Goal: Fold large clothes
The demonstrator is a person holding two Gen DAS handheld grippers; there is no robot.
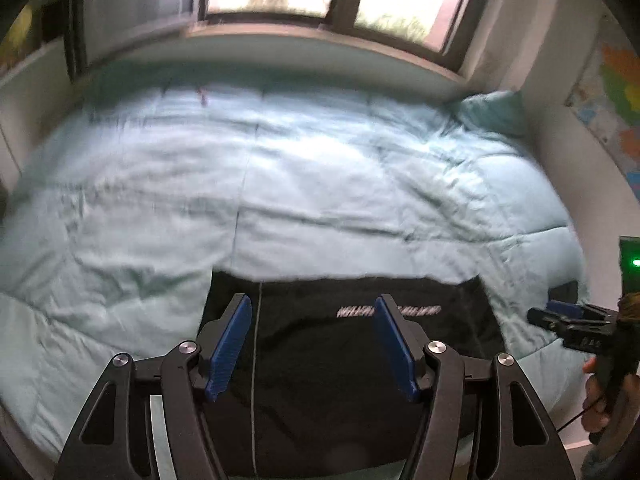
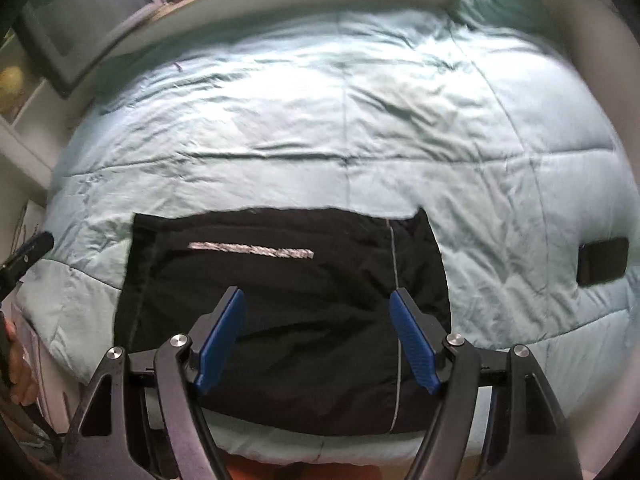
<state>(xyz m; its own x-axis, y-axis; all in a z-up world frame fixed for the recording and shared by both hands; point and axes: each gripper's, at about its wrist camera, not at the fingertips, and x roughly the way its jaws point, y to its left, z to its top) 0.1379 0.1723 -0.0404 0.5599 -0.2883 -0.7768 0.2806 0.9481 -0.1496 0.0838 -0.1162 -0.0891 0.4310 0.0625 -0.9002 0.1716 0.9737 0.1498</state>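
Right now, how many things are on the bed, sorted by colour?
Black: 2 (folded black garment with a silver stripe, flat black rectangular phone-like object)
Teal: 2 (light teal quilted comforter, teal pillow)
Total: 4

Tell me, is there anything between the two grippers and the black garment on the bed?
Nothing visible. The black garment lies flat on the quilt, and both the left gripper and the right gripper are open above it with nothing between the fingers. A dark phone-like thing lies well off to the side.
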